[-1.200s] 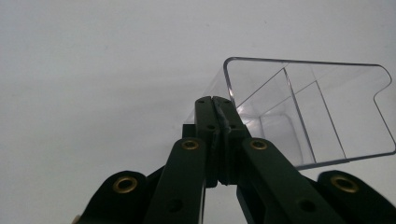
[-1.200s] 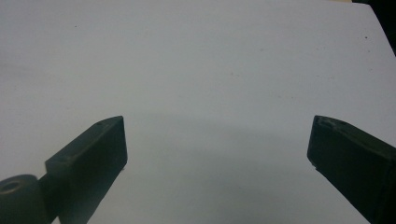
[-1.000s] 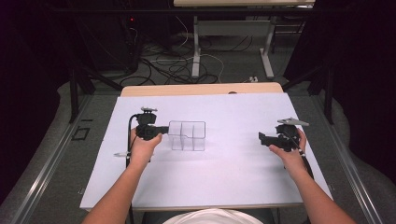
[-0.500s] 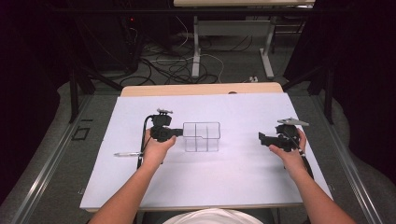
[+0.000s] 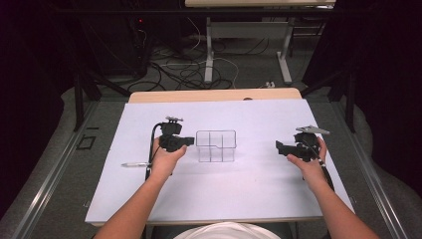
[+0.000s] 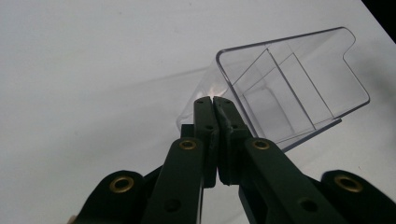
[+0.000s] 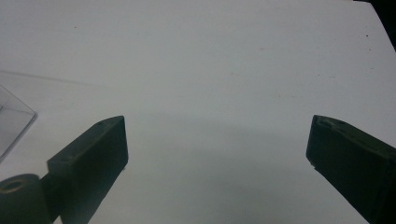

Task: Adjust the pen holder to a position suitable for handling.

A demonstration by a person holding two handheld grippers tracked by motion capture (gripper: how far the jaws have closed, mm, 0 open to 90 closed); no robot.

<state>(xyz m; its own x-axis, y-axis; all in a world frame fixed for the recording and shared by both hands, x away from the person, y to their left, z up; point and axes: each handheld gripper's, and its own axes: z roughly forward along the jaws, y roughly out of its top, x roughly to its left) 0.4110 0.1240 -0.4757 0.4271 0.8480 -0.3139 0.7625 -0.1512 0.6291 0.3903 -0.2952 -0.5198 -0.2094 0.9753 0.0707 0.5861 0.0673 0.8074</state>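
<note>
**Desk:** What have you got nearest the camera?

**Operator:** My left gripper point(image 6: 213, 100), jaws pinched on the near wall of a clear plastic organizer point(image 6: 299, 84). In the left gripper view the pads meet with only that thin wall between them, at one corner of the rim. I judge the box light and rigid, but slick and easily cracked, so a firm pinch on a wall edge like this one suits it better than squeezing across the whole body.

**Desk:** And where does the box sit?

**Operator:** Taking the organizer point(image 5: 215, 146) as my mark on the white table point(image 5: 249, 199): my left gripper point(image 5: 185, 142) touches its left side. A pen point(image 5: 134, 165) lies well to the left of it, nearer me. Its dividers show through the walls.

**Desk:** The other hand?

**Operator:** My right gripper point(image 5: 279, 147) waits well to the right of the organizer, apart from it. Its jaws stand wide with nothing between them, and a corner of the organizer shows in the right gripper view.
</note>
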